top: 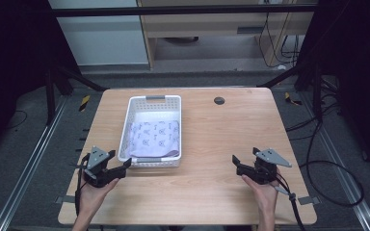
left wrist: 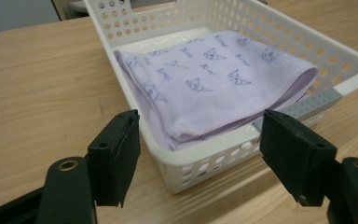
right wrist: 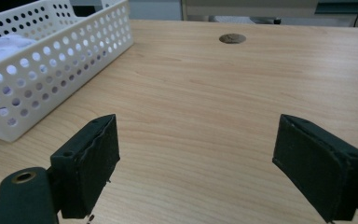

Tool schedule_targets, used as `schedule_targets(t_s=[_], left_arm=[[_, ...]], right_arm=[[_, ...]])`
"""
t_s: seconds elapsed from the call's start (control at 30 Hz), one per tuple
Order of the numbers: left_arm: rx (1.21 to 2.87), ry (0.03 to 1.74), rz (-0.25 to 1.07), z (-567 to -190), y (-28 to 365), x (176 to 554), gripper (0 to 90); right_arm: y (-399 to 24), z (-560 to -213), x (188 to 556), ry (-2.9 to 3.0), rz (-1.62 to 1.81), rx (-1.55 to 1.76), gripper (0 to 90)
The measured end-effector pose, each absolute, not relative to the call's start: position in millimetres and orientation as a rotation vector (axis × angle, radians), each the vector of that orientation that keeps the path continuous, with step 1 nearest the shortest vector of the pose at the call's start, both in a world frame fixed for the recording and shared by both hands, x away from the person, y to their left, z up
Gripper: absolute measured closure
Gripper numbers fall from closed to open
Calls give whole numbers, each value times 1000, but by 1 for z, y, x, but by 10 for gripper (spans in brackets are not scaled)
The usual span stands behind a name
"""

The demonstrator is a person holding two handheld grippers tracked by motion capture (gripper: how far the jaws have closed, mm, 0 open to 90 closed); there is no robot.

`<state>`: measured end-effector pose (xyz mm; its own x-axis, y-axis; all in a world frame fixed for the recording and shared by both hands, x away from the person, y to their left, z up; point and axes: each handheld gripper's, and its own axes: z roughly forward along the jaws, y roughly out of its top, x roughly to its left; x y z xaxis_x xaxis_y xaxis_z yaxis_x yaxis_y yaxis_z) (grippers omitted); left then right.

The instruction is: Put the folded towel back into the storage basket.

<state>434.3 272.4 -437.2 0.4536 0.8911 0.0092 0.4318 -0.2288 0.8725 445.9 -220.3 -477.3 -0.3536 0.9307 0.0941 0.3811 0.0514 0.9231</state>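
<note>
In the high view, a folded lilac towel (top: 155, 138) lies in a white basket (top: 125, 126) on the table (top: 212, 144). The left gripper (top: 125, 166) hovers at the basket's near left corner.

In the left gripper view, its fingers (left wrist: 116, 154) stand apart before the basket corner, gripping nothing.

In the right gripper view, the right gripper (right wrist: 196, 163) has its fingers apart over bare table.

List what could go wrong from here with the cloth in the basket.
1. The folded lilac cloth lies low in the white basket, its near fold close behind the wall; the open left claw, facing that corner, might catch the rim and drag the light basket.
2. Pinching one layer could unfold the cloth when lifted.
3. The open right claw hangs over bare table, apart from the basket, so nothing steadies it.
</note>
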Motion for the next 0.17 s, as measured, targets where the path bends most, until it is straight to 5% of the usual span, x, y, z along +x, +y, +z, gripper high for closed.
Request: schedule_targets(t_s=[0.17], left_arm=[[1838, 1138, 672, -444, 285, 426, 267]], right_arm=[[-227, -482, 443, 1783, 1274, 1339, 139]])
